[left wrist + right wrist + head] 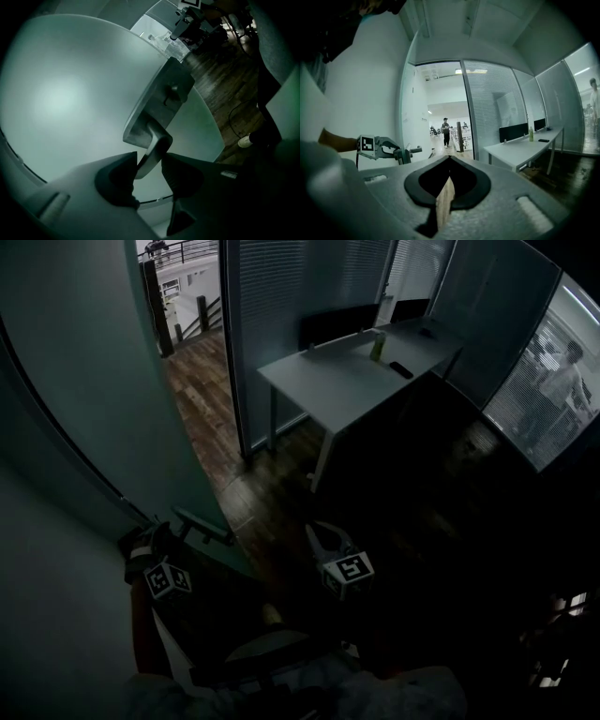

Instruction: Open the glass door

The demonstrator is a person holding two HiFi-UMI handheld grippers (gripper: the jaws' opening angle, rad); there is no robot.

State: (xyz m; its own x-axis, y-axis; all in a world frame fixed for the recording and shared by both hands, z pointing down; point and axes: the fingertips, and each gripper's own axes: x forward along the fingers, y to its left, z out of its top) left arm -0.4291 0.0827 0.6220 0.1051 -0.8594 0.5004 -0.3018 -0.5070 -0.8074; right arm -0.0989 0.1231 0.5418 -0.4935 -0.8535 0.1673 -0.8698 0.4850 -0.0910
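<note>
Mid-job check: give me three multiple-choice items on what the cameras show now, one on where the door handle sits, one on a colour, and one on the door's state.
1. The silver metal lever handle is:
A) between the jaws of the left gripper
B) between the right gripper's jaws
C) untouched by either gripper

2. The small bottle on the white desk is:
A) red
B) green
C) blue

3. The frosted glass door is:
A) shut in its frame
B) swung open
C) lying flat on the floor

Answers:
1 A: in the left gripper view the lever runs between that gripper's two pads.
2 B: it shows yellowish green in both the head view and the right gripper view.
3 B: the right gripper view looks straight through the open doorway into the corridor.
</note>
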